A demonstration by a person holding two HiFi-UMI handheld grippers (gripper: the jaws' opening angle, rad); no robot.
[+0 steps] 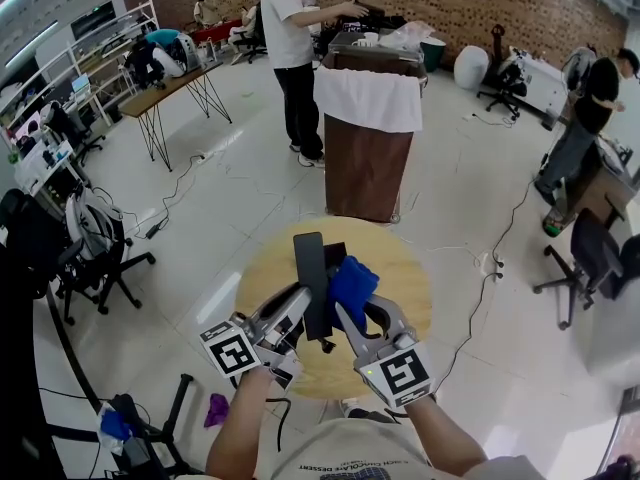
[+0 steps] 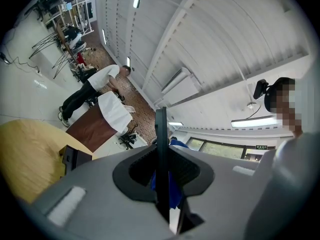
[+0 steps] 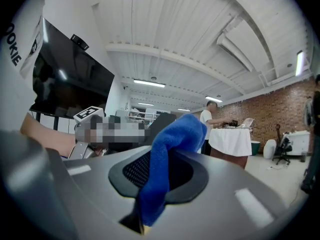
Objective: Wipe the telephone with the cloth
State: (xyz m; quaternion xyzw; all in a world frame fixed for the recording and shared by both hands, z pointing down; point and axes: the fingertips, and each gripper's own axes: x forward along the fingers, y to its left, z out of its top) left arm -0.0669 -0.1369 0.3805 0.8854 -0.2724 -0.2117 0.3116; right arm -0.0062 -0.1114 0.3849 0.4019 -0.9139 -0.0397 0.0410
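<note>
Over the round wooden table (image 1: 400, 268) my left gripper (image 1: 303, 303) is shut on a flat black telephone (image 1: 311, 273), held up on end. In the left gripper view the telephone (image 2: 161, 149) shows edge-on, clamped between the pads of the left gripper (image 2: 162, 174). My right gripper (image 1: 347, 313) is shut on a bunched blue cloth (image 1: 353, 281), which lies against the telephone's right side. In the right gripper view the cloth (image 3: 167, 151) hangs out of the right gripper (image 3: 155, 184), with the dark telephone (image 3: 161, 122) just behind it. A small black box (image 2: 75, 156) sits on the table.
A brown lectern draped in white (image 1: 368, 138) stands beyond the table, with a person (image 1: 290, 58) beside it. Office chairs (image 1: 100, 263) and gear crowd the left, another chair (image 1: 590, 258) the right. A power strip (image 1: 490, 265) and cables lie on the floor.
</note>
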